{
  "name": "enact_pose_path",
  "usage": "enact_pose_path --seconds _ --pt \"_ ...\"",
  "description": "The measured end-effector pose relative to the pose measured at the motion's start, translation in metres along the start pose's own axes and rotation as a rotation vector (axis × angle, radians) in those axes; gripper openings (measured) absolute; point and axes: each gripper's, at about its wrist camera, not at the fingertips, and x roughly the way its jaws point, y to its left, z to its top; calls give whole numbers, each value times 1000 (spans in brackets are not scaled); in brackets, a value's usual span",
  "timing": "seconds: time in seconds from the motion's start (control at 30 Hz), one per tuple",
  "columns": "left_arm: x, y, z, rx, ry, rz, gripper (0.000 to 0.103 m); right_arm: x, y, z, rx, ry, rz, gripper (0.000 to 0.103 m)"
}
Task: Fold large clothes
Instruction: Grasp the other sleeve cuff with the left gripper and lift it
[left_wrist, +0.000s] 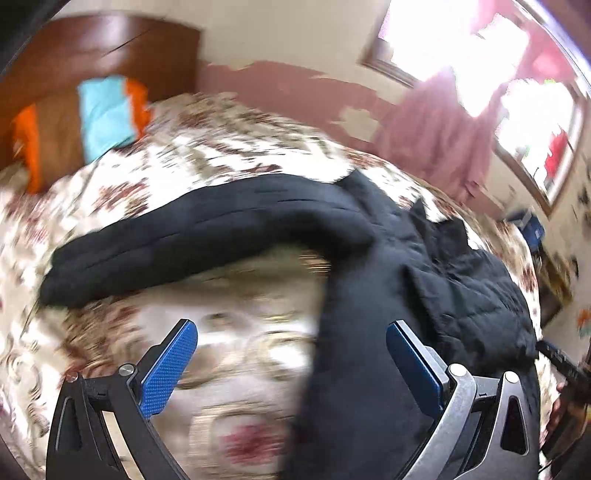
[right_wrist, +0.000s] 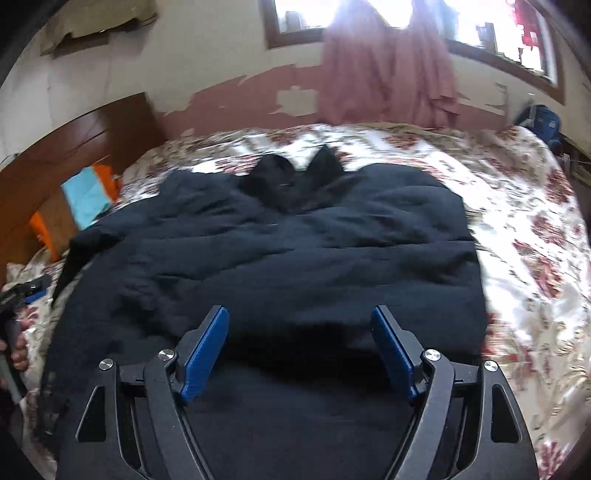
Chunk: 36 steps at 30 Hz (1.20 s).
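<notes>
Left wrist view: one long sleeve (left_wrist: 192, 236) of the black padded jacket (left_wrist: 424, 295) stretches out to the left over the floral bedspread (left_wrist: 229, 147); blurred.
Right wrist view: whole jacket (right_wrist: 295, 258) body, collar points (right_wrist: 295, 173) at far end, toward window (right_wrist: 299, 18) w/ pink curtain (right_wrist: 388, 66).
Jacket: dark, quilted, rumpled, lying flat on bed.
Left gripper (left_wrist: 291, 332): blue pads wide apart, over jacket edge & bedspread, gripping nothing.
Right gripper (right_wrist: 299, 321): pads apart, above the near part of the jacket.
Also: brown headboard (right_wrist: 92, 144).
</notes>
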Motion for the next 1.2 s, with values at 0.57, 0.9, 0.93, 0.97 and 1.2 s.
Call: enact_pose_path --seconds 0.57,0.9,0.93,0.97,1.2 --pt "55 220 -20 -801 26 -140 103 108 210 34 -205 16 -33 75" --pt "85 250 -11 -962 14 -198 102 154 205 28 -84 60 -58 75" --pt "84 252 -11 -981 -5 -187 100 154 205 27 -86 58 -59 76" --pt "82 252 -10 -988 -18 -177 98 154 205 26 -85 57 -59 77" --pt "65 256 -7 -966 -101 -104 32 155 201 26 -74 54 -56 80"
